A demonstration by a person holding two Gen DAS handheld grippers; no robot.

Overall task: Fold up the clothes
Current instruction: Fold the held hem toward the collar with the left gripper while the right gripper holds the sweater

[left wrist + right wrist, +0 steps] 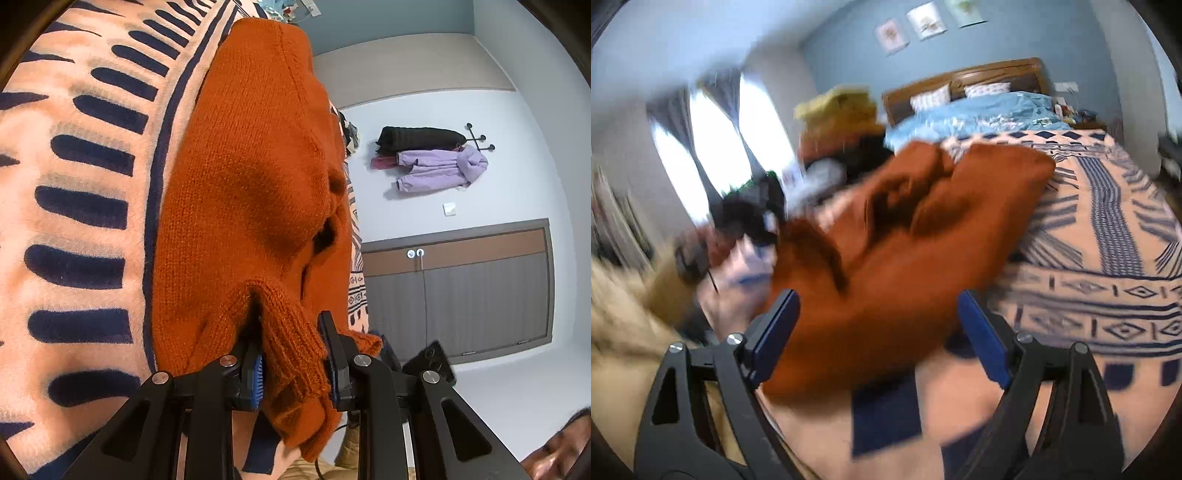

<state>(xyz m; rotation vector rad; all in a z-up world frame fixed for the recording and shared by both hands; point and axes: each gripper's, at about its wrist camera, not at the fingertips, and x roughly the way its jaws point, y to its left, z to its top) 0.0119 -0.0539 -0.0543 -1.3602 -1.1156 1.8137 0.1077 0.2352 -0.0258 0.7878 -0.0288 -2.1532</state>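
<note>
The orange sweater (243,177) lies on the bed, on a peach blanket (74,184) with dark blue marks, and reaches to the blanket's near edge. The left gripper (293,354) has its fingers (334,354) clenched on a ribbed cuff (295,354) of the sweater. The right gripper (879,332) is released, its fingers (982,332) spread wide on both sides of the sweater's near end; the blur hides any contact.

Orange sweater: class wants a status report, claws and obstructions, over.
Left claw shut on orange sweater cuff. Right claw open, sweater between its fingers, unpinched. Sweater on patterned blanket. Nothing blocking.
</note>
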